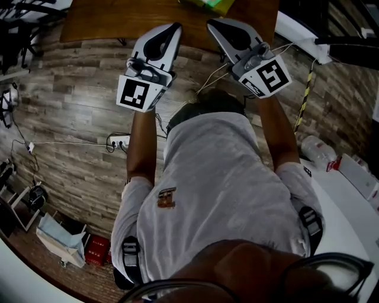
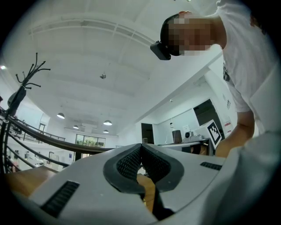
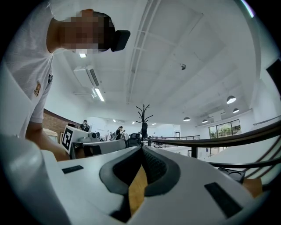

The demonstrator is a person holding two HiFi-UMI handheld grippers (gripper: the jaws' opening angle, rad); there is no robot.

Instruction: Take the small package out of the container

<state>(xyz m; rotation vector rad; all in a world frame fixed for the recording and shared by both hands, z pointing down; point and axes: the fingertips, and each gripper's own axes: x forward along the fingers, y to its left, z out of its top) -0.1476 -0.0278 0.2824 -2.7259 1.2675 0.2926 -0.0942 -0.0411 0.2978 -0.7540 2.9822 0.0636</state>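
L gripper (image 1: 175, 28) + R gripper (image 1: 212, 25) side by side at wooden table (image 1: 106, 21) near edge. Both jaws pinched together, nothing btwn. Prob. parked ready for the reach-in.

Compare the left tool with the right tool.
In the head view the left tool slants toward the upper right, the right tool toward the upper left, so their tips converge. The left tool's marker cube bears a different pattern from the right tool's. Both are shut and empty, tips over the wooden table.
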